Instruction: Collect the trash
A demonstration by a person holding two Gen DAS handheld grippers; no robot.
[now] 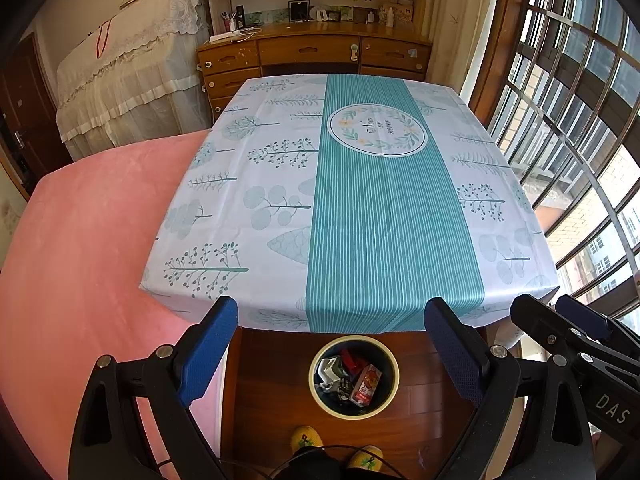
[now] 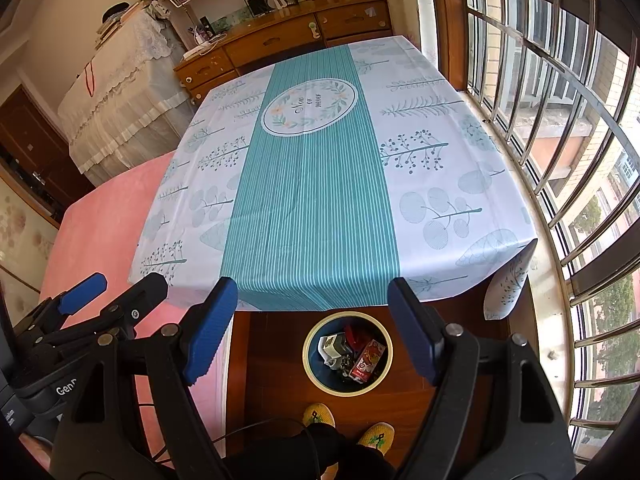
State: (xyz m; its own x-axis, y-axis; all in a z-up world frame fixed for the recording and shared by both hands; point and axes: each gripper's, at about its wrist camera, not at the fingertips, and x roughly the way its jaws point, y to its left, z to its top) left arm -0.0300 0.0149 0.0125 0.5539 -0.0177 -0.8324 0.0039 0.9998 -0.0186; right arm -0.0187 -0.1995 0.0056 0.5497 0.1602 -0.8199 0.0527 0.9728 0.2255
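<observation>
A round bin (image 1: 316, 396) with a cream rim stands on the wooden floor below the table's near edge. It holds trash: a red carton (image 1: 366, 385), a white crumpled pack (image 1: 329, 370) and dark bits. The bin also shows in the right wrist view (image 2: 310, 368). My left gripper (image 1: 332, 336) is open and empty, above the bin. My right gripper (image 2: 312, 320) is open and empty, also above the bin. The right gripper shows at the right edge of the left wrist view (image 1: 560, 316). The left gripper shows at the left of the right wrist view (image 2: 120, 288).
A table with a teal-striped, leaf-print cloth (image 1: 360, 200) fills the middle. A pink bed (image 1: 88, 248) lies to the left. A wooden desk with drawers (image 1: 312, 56) stands behind. Barred windows (image 1: 580, 120) run along the right. Yellow slippers (image 1: 306, 438) stand near the bin.
</observation>
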